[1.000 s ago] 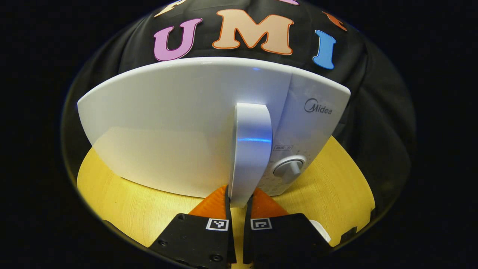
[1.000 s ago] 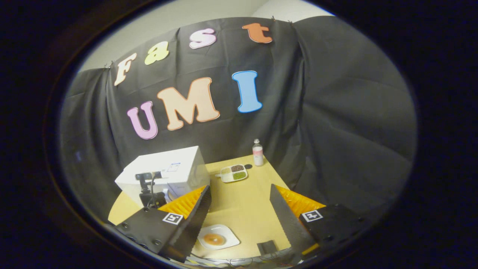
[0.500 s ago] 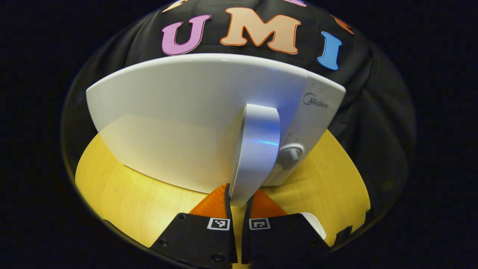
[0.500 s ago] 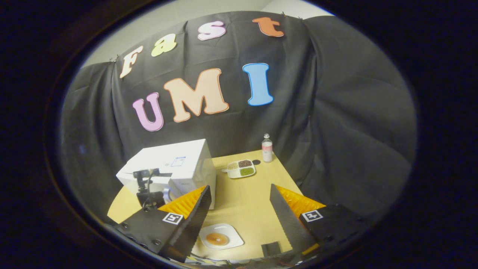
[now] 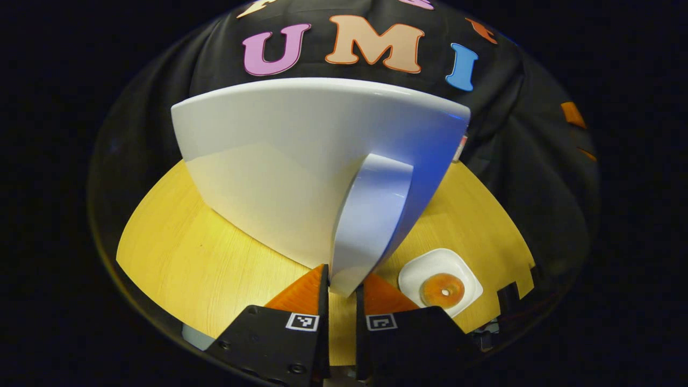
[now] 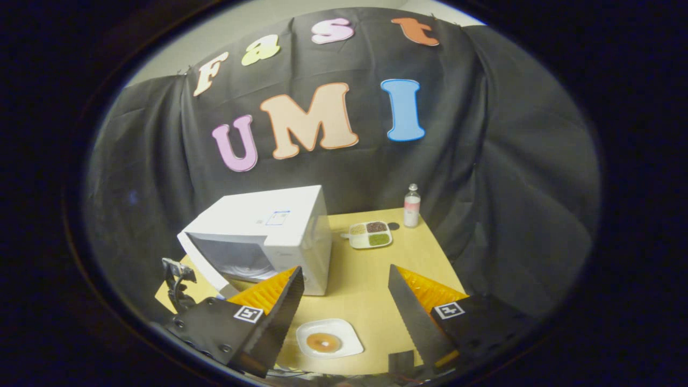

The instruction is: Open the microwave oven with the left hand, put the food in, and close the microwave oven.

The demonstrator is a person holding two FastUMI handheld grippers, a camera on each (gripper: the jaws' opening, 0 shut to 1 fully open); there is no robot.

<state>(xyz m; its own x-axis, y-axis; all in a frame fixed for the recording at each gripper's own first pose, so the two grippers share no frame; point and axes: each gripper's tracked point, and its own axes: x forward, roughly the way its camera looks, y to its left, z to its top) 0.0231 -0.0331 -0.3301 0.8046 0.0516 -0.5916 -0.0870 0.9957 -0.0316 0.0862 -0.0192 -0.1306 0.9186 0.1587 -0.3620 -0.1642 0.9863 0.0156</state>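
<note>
Microwave (image 6: 269, 236) sits on the wooden table (image 6: 365, 279), its door (image 5: 301, 161) swung partly out from the body, so the cavity shows in the right gripper view. In the left gripper view, the left gripper (image 5: 341, 290) is clamped on the lower end of the door's handle (image 5: 371, 220), one finger on each side. To the right of that handle lies a white plate (image 5: 424, 269) carrying a doughnut (image 5: 443, 290). In the right gripper view, the same plate rests on the table in front of the microwave, apart from it, with the right gripper (image 6: 346, 306) hovering above it, fingers spread wide and grasping nothing. Beyond the microwave's right side lie a divided tray (image 6: 370, 235) of grains and, just beside it, an upright bottle (image 6: 411, 206). Left of the microwave door, the other gripper's camera mount (image 6: 177, 279) shows.
</note>
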